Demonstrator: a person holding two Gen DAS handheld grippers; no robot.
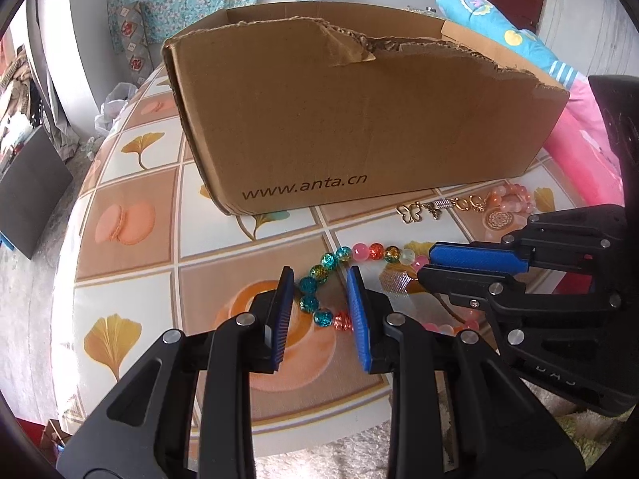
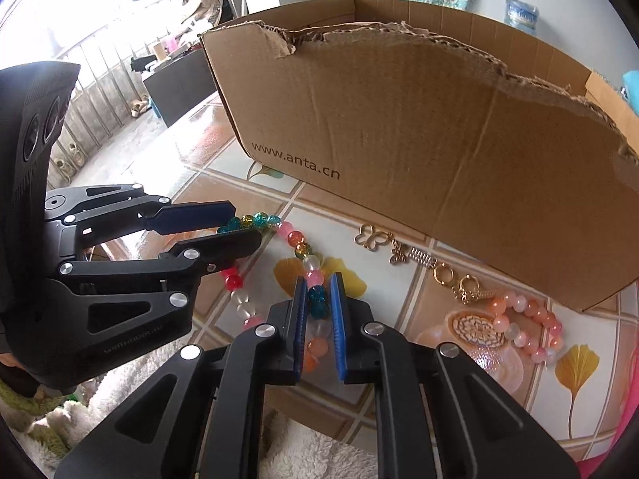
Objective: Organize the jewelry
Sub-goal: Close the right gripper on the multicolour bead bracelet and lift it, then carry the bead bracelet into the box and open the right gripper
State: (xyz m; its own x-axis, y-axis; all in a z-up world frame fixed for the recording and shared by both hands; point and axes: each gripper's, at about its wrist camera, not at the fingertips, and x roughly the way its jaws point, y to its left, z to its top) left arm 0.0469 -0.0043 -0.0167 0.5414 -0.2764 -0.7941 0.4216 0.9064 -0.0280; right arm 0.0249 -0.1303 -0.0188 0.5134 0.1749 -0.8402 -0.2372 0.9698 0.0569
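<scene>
Multicolour bead bracelet lies on the table near its front edge, just in front of the cardboard box. My left gripper straddles the bracelet's teal end; teal beads sit between the blue pads, can't tell if they're actually pinched. My right gripper is clamped on the other side of the loop, pads tight against a teal bead. Gold chain with butterfly charms lies along the box's front wall, and a pink-orange bead bracelet sits further toward the table's right edge, apart from the grippers.
</scene>
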